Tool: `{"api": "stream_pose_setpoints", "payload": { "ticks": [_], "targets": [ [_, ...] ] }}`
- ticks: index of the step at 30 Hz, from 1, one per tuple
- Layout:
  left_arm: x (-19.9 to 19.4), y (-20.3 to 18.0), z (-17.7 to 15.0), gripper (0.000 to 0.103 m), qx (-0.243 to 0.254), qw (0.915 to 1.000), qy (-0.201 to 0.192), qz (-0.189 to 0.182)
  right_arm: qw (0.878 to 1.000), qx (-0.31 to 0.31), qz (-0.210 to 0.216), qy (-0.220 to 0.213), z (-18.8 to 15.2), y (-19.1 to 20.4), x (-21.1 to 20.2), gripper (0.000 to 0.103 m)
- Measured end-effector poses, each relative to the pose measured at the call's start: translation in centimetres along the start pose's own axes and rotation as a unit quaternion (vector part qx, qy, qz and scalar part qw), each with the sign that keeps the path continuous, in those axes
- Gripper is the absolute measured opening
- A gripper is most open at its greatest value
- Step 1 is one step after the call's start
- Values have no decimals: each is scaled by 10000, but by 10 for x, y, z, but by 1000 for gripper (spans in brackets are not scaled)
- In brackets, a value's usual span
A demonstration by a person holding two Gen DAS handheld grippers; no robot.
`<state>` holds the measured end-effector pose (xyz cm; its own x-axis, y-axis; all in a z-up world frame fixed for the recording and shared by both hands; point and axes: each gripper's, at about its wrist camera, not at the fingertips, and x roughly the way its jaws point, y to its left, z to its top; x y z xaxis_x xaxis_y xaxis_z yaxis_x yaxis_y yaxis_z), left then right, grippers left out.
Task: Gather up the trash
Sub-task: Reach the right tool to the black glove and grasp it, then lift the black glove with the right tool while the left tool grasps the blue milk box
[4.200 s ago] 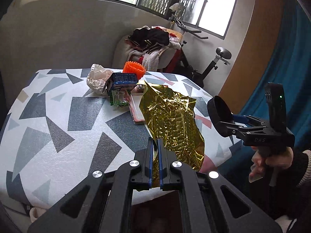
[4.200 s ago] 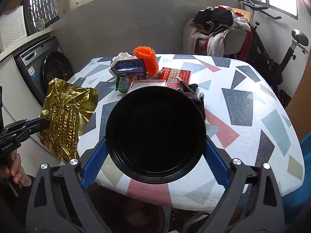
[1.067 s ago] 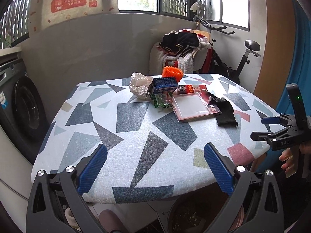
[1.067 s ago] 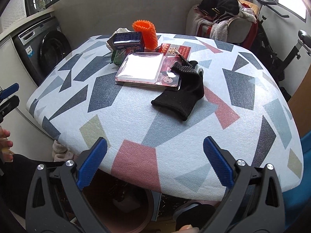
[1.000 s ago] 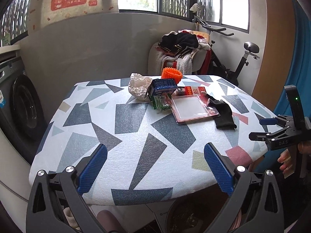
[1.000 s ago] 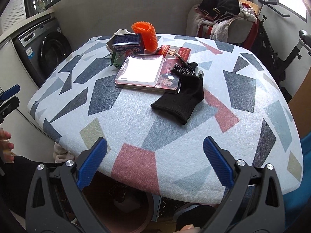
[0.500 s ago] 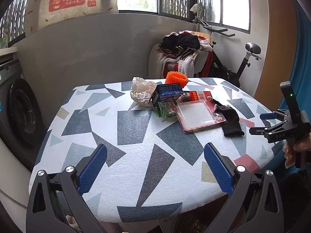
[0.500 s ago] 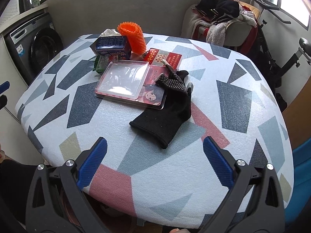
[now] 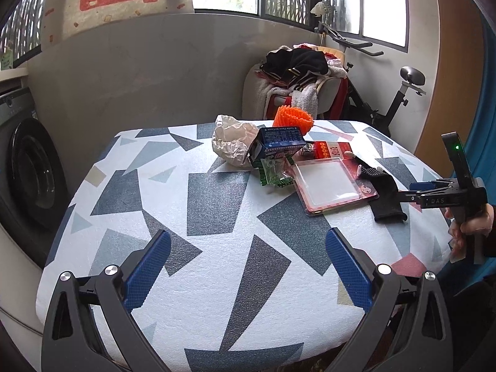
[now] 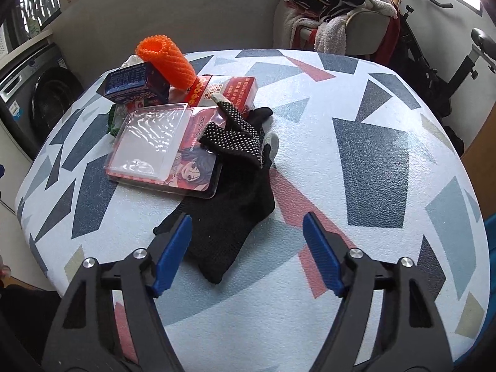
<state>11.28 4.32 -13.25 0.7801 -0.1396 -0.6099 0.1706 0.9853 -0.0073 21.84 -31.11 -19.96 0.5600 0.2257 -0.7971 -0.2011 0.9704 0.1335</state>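
A black dotted glove (image 10: pixel 235 192) lies on the patterned table (image 10: pixel 372 155), partly over a clear plastic blister pack (image 10: pixel 155 145). Behind these lie a red box (image 10: pixel 229 88), a blue carton (image 10: pixel 136 83), an orange mesh sleeve (image 10: pixel 169 62) and a green wrapper (image 9: pixel 272 175). Crumpled white paper (image 9: pixel 232 138) lies at the far left of the heap. My right gripper (image 10: pixel 248 251) is open and empty, its jaws either side of the glove's cuff just above the table. My left gripper (image 9: pixel 248 266) is open and empty over the table's near edge. The right gripper also shows in the left wrist view (image 9: pixel 434 193).
A washing machine (image 9: pixel 24 167) stands left of the table. A chair piled with clothes (image 9: pixel 297 77) and an exercise bike (image 9: pixel 396 93) stand behind it. A blue curtain (image 9: pixel 486 117) hangs at the right.
Both grippers let go of the gold foil and black lid earlier. Since then the right gripper has moved forward over the table to the glove and its jaws have narrowed somewhat.
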Motion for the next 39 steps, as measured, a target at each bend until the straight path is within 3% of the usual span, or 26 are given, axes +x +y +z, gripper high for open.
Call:
{"api": "stream_pose_setpoints", "payload": {
  "ticks": [2,9,10,11,14,17,21,27,35,39],
  "targets": [
    [7,2,-2,97,-85,9999,108,-28,9999,144,43,-19,5,-5,6,62],
    [20,8,-5,97,-316,9990,263,-160,9991,415,37,18,16,-13,27,51],
    [22,8,-5,97,-355,9988,283,-188,9990,434,55,34,17,-13,30,42],
    [24,8,-5,97,-394,9985,305,-219,9989,451,92,57,17,-14,32,27],
    [27,8,-4,97,-495,9973,343,-418,9987,471,181,49,17,-13,32,10],
    [30,5,-2,96,-498,9967,342,-537,9990,398,64,-208,16,-11,17,10],
    [39,1,4,84,-521,9954,441,-666,9959,502,-57,-747,21,-17,-15,9],
    [50,-5,14,84,-616,9930,449,-898,9898,490,-103,-1334,35,-26,-59,9],
    [89,-8,40,84,-1006,9857,738,-1132,9909,502,-6,-1248,34,-25,-67,9],
    [118,-17,66,97,-928,9871,706,-1094,9927,451,-30,-1120,24,-22,-59,9]
  ]
}}
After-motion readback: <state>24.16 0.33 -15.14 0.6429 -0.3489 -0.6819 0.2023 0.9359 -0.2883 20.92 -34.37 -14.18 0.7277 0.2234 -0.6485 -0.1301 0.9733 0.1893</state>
